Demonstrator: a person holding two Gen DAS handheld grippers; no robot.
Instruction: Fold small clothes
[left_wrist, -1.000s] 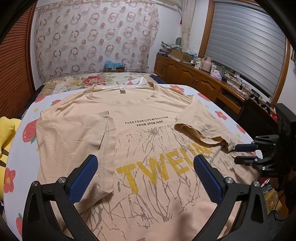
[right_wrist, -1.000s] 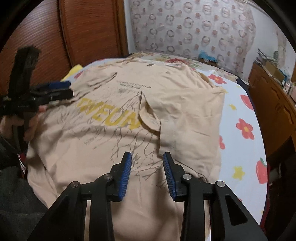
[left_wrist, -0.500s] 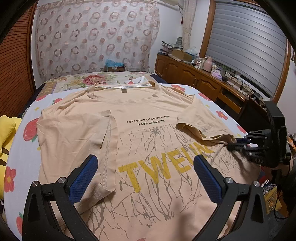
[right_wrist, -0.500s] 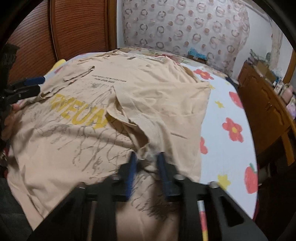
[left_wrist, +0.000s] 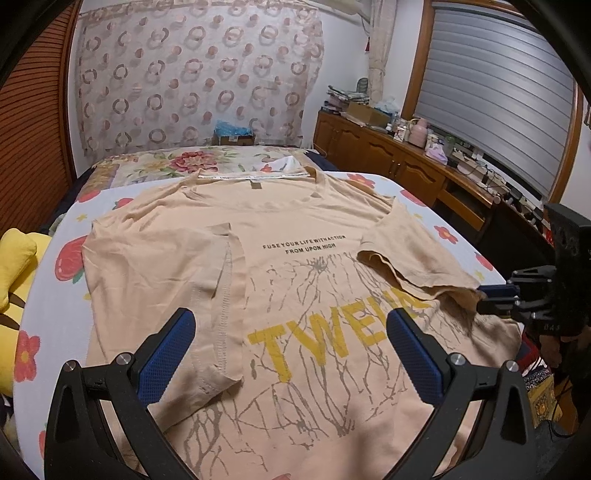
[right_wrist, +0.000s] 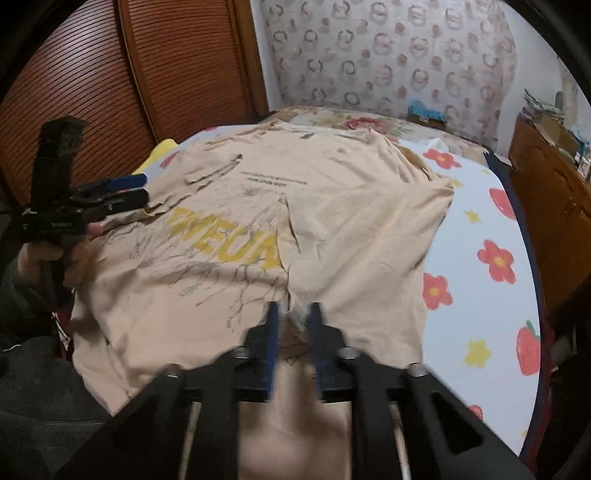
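A beige T-shirt (left_wrist: 295, 288) with yellow letters lies face up on the bed, both sleeves folded inward. My left gripper (left_wrist: 290, 347) is open above the shirt's lower part, holding nothing. My right gripper (right_wrist: 293, 317) is closed on the tip of the shirt's right sleeve (right_wrist: 299, 299), lifting it slightly; it also shows in the left wrist view (left_wrist: 495, 299), pinching that sleeve (left_wrist: 417, 266) at the bed's right side. The left gripper shows in the right wrist view (right_wrist: 125, 192) at the far left, over the shirt's edge.
The bed has a white sheet with red flowers (left_wrist: 66, 258). A yellow cushion (left_wrist: 14, 266) lies at its left edge. A wooden cabinet (left_wrist: 399, 166) with clutter runs along the right wall. A wooden slatted door (right_wrist: 110, 74) stands on the left side.
My right gripper moved in to the sleeve tip, closed on it and now lifts it a little. The left gripper has stayed open and nearly still.
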